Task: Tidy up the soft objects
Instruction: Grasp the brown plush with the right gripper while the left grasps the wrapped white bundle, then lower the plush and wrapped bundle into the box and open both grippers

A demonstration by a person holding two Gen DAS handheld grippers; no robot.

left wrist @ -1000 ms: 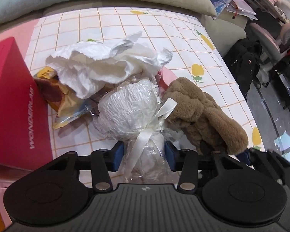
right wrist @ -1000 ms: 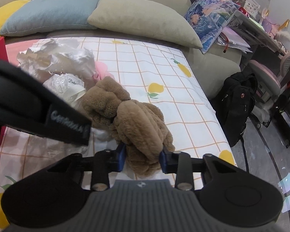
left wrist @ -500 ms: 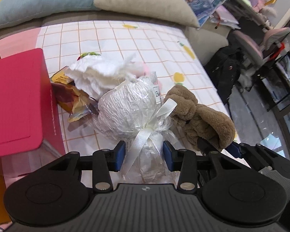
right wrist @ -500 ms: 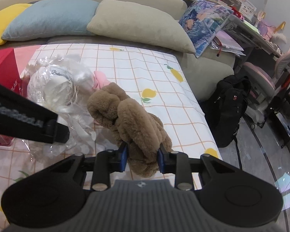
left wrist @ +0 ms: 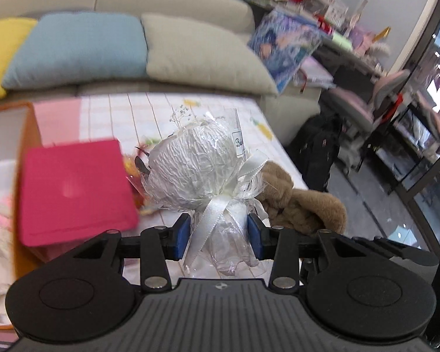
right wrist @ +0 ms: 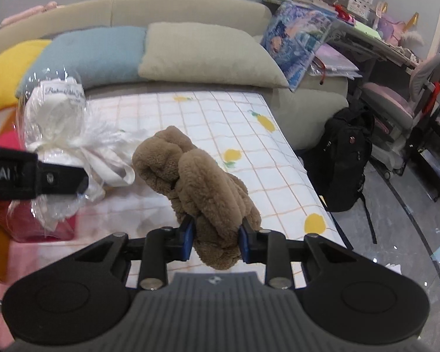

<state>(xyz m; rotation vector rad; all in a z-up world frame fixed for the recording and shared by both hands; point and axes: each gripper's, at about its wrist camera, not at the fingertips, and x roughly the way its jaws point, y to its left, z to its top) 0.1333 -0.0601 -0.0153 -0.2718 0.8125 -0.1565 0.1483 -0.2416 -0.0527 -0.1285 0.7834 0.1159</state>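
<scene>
Cellophane-wrapped white bundle (left wrist: 202, 173) — crinkly, ribbon-tied — pinched in left tongs (left wrist: 218, 236); right tongs (right wrist: 215, 237) clamp knotted brown plush (right wrist: 202, 193).

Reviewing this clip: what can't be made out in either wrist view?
- Label on the wrapped bundle, left wrist: text cut off by a cellophane fold.
- Items behind the pink box, left wrist: hidden, blurred.
- Left tool, right wrist: body cut off by the edge.
</scene>
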